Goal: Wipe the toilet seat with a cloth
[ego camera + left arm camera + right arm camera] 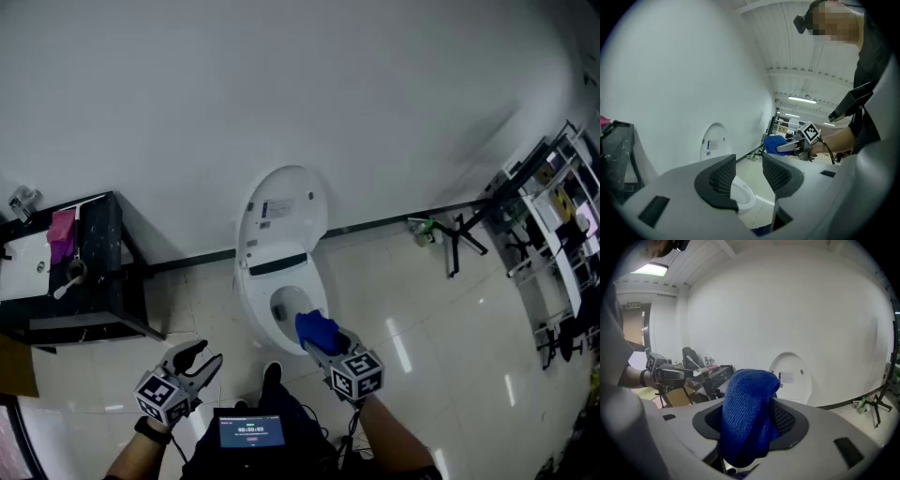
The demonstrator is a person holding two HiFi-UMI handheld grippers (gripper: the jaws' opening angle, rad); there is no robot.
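A white toilet stands against the wall, its lid [283, 211] raised and the seat rim [251, 305] around the bowl showing. My right gripper [323, 343] is shut on a bunched blue cloth [316, 327] that hovers over the front right of the seat; whether it touches the seat I cannot tell. The right gripper view is filled by the cloth [749, 413] bulging out of the jaws, with the lid [790, 378] behind. My left gripper [202, 362] hangs open and empty over the floor left of the bowl. Between its fingers, the left gripper view shows the seat [742, 193].
A black cabinet [103, 272] with a white sink [23, 265] and a pink cloth [62, 234] stands to the left of the toilet. A black stand [461, 240] and a green bottle [424, 228] are by the wall at right, and metal shelving [561, 211] at far right.
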